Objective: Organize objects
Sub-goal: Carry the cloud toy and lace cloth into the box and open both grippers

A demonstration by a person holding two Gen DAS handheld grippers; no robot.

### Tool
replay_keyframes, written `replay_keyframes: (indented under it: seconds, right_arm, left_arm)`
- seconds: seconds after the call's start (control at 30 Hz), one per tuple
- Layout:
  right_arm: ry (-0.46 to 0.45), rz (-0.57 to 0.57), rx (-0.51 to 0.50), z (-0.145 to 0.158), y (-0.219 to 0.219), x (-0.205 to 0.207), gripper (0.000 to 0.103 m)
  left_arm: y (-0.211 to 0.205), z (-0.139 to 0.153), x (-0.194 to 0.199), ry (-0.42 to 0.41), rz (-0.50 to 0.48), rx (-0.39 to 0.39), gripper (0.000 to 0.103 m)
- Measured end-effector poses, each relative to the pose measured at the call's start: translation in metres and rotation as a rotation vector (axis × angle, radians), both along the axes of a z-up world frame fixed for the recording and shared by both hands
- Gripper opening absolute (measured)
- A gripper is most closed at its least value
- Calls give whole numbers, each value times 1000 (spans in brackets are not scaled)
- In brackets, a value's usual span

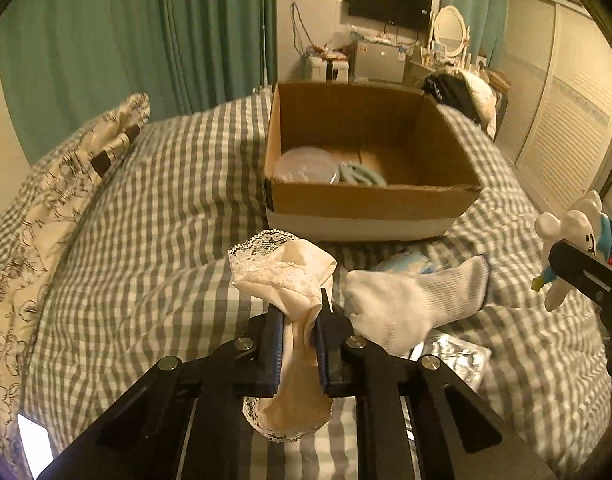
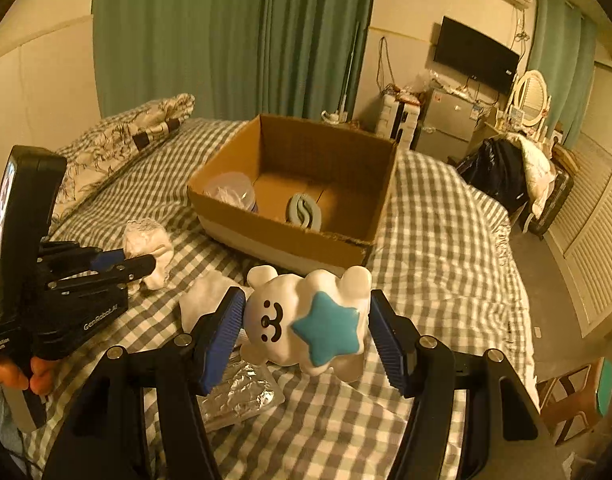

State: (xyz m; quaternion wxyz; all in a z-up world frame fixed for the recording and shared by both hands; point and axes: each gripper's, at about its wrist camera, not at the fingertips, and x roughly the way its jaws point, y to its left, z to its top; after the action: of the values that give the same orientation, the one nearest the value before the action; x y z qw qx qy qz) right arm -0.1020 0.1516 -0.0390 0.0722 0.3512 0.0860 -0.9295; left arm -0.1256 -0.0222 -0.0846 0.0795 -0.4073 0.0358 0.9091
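Mid-carry, both loaded: left claw [image 1: 300, 320] clenched on cream lace garment [image 1: 284, 270], right claw [image 2: 306, 324] gripped bear figurine [image 2: 306, 320]. Cardboard box [image 1: 370, 200] lay ahead of both; next move likely forward over rim, then release

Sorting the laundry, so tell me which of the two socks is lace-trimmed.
The cream sock clamped in the left gripper has the lace cuff; the white ribbed sock lying beside it on the bed is plain.

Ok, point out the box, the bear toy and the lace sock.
box [image 2: 282, 248], right wrist view, front wall.
bear toy [image 2: 274, 316], right wrist view, its face.
lace sock [image 1: 290, 276], left wrist view, bunched upper part.
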Motion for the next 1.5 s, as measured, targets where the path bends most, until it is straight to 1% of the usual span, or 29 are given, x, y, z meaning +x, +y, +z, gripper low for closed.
replay_keyframes:
  seconds: [0.27,0.43,0.7,0.83,0.97,1.1,1.2,1.33,1.43,1.5]
  right_arm:
    - [90,7,0,42,4,25,62]
    - [149,24,1,69,3,31,62]
    - [229,32,-29,110,-1,10,62]
    - [248,31,-52,123,1,-13,62]
    - [246,22,-61,124,2,-47,62]
    - [215,26,-74,114,0,-85,62]
    - [188,19,-68,97,1,-116,62]
    - [139,-2,-83,71,8,-156,62]
    - [101,-25,-96,46,17,-178,62]
    - [89,-32,-116,35,25,-187,62]
  left_arm:
    - [9,55,26,127,-7,-2,13]
    - [16,84,26,177,-16,14,13]
    - [25,113,7,226,-25,42,13]
    - [31,123,-18,246,-33,55,13]
    - [37,121,-51,232,-34,71,13]
    - [44,110,-84,221,-34,79,13]
    - [49,95,-107,199,-44,94,13]
    - [51,66,-136,161,-46,90,13]
    - [55,47,-147,140,-51,81,14]
    - [55,33,-153,124,-51,78,14]
